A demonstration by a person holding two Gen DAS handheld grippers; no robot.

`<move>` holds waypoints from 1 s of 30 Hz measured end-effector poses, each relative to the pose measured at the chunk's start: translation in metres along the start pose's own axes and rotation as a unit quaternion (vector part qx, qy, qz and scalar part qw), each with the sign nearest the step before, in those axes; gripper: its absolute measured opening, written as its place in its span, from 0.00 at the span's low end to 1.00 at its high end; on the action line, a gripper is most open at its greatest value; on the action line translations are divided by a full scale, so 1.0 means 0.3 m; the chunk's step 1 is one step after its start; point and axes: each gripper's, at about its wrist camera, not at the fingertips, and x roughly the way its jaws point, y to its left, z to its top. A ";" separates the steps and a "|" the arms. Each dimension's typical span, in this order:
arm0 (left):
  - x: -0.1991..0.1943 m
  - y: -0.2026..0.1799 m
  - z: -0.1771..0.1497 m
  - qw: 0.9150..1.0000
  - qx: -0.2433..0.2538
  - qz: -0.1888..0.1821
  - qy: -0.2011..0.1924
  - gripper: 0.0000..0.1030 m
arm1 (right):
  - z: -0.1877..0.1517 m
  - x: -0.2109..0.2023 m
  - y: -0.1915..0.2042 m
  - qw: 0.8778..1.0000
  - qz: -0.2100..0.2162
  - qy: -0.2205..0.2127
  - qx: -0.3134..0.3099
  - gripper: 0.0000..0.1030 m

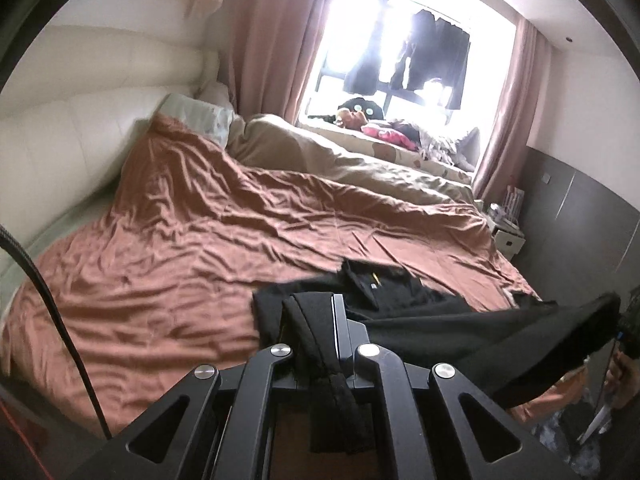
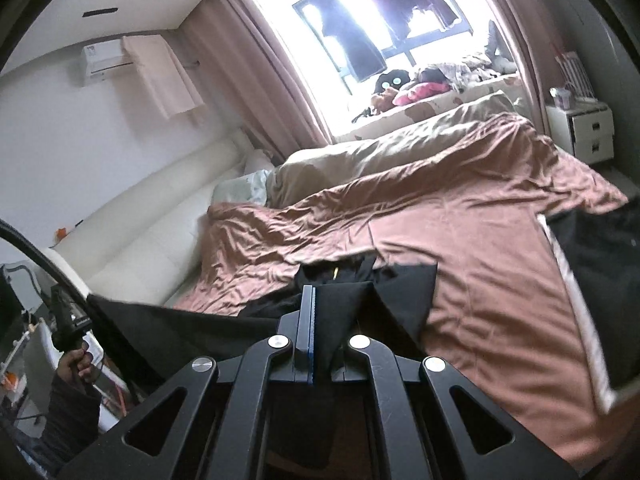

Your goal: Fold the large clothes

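Because a big garment folds cleanly only when its edge is pulled taut, each gripper pinches black cloth: the left gripper [image 1: 310,312] has its fingers pressed on a bunched band, the right gripper [image 2: 310,308] on a flat corner. Between them the black garment [image 1: 440,332] hangs stretched, while its far part, past the fingertips, lies on the brown bedspread [image 1: 180,220]. Beyond that are a beige quilt [image 1: 340,156] and the window [image 1: 400,40].
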 end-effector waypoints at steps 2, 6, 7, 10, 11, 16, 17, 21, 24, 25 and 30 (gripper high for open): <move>0.056 0.007 0.035 1.000 0.003 0.002 0.000 0.05 | 0.032 0.062 -0.006 1.000 -0.005 0.003 -0.006 0.00; 0.191 0.022 0.099 1.000 0.009 0.010 0.004 0.05 | 0.110 0.221 -0.032 1.000 -0.022 0.013 -0.005 0.00; 0.229 0.028 0.113 1.000 0.009 0.011 0.006 0.05 | 0.122 0.240 -0.034 1.000 -0.024 0.014 -0.004 0.00; 0.327 0.052 0.141 1.000 0.005 0.011 0.016 0.05 | 0.160 0.334 -0.059 0.999 -0.032 0.018 0.004 0.00; 0.358 0.059 0.146 1.000 0.005 0.011 0.019 0.05 | 0.168 0.364 -0.065 0.999 -0.034 0.020 0.007 0.00; 0.566 0.103 0.151 0.999 0.000 0.017 0.050 0.05 | 0.211 0.546 -0.108 0.998 -0.046 0.036 0.019 0.00; 0.595 0.113 0.150 0.998 -0.002 0.018 0.054 0.05 | 0.217 0.582 -0.116 0.998 -0.048 0.040 0.022 0.00; 0.754 0.155 0.131 0.997 -0.013 0.022 0.078 0.05 | 0.234 0.732 -0.169 0.996 -0.056 0.059 0.031 0.00; 0.874 0.189 0.104 0.994 -0.027 0.026 0.100 0.05 | 0.235 0.849 -0.207 0.994 -0.064 0.077 0.034 0.00; 0.918 0.203 0.089 0.993 -0.033 0.029 0.110 0.05 | 0.240 0.873 -0.216 0.994 -0.066 0.081 0.035 0.00; 1.059 0.242 0.022 0.987 -0.037 0.042 0.151 0.06 | 0.211 1.025 -0.253 0.990 -0.087 0.109 0.035 0.00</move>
